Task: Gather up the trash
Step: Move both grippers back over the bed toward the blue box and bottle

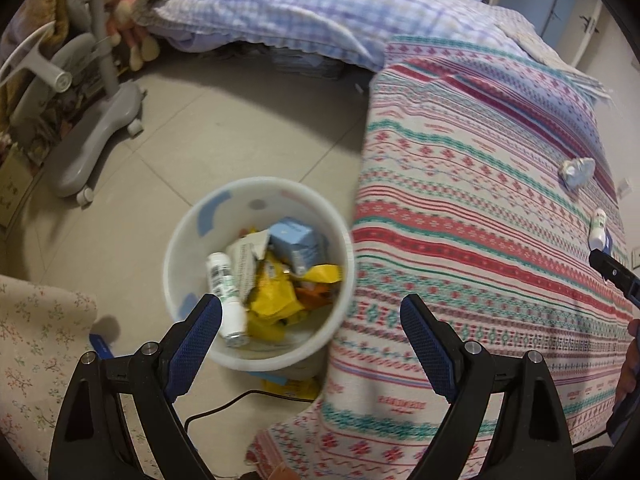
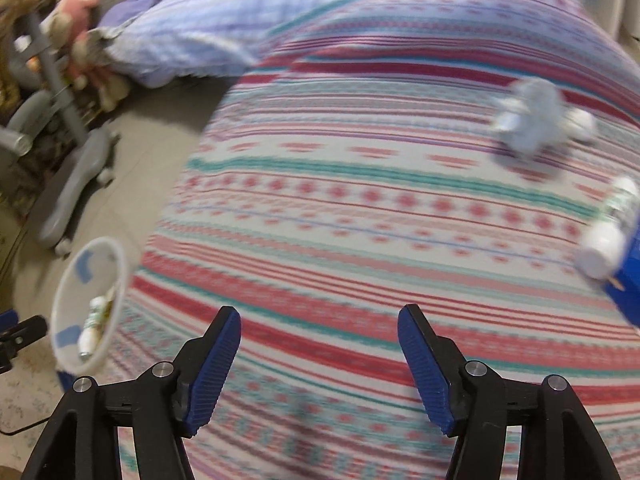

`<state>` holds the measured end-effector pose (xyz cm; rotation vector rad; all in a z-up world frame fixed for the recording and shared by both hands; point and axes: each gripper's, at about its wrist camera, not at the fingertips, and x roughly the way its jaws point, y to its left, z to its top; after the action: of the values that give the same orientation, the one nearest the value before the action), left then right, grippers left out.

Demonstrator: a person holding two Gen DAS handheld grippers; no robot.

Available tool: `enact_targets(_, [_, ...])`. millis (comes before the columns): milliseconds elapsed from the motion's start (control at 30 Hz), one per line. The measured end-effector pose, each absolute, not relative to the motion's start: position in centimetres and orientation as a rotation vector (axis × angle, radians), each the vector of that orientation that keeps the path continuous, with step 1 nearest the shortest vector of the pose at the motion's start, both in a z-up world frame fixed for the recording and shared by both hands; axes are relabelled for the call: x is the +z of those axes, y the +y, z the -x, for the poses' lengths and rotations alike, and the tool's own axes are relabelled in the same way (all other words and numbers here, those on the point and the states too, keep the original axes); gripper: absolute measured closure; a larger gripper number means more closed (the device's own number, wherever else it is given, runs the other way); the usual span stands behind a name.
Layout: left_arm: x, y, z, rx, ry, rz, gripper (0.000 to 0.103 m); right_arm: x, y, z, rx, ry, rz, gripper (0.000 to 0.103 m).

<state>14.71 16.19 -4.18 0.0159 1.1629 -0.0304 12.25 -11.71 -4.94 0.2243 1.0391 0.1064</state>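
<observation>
A white trash bin [image 1: 192, 240] stands on the floor beside the bed and holds a white bottle [image 1: 226, 300], yellow wrappers [image 1: 276, 300] and a blue carton [image 1: 298, 240]. My left gripper [image 1: 310, 316] is open and empty above the bin's near rim. On the striped bedspread [image 1: 460, 220] lie a crumpled silver wrapper [image 1: 576, 172] and a small white bottle [image 1: 598, 226]. My right gripper [image 2: 320, 328] is open and empty over the bedspread [image 2: 360, 200]. The silver wrapper [image 2: 532, 120] and white bottle [image 2: 608, 232] lie ahead to its right. The bin [image 2: 90, 304] shows at far left.
A grey wheeled chair base [image 1: 92, 132] stands on the tiled floor left of the bin. A checked quilt [image 1: 280, 12] and soft toys [image 1: 128, 8] lie at the back. A black cable [image 1: 240, 400] runs on the floor. A blue box [image 2: 628, 292] sits by the bottle.
</observation>
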Motion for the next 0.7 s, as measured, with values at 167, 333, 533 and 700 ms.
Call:
enact_targets(167, [-4.3, 13.5, -15.2, -0.058, 1.168, -0.033, 0.011, -5.3, -16.6, -11.7, 0.016, 1.040, -0.250, 0.033])
enact_targets(333, [-4.6, 10.5, -15.7, -0.086, 1.177, -0.059, 0.011, -6.1, -21.8, -11.2, -0.116, 1.048, -0.296, 0.032])
enact_targets(533, [-5.1, 7.4, -16.5, -0.110, 1.188, -0.084, 0.011, -7.3, -27.8, -10.8, -0.271, 1.048, -0.350, 0.032])
enact_targets(700, [-5.9, 4.9, -17.2, -0.131, 1.197, -0.112, 0.011, -9.0, -31.5, -11.1, -0.345, 1.066, -0.413, 0.032])
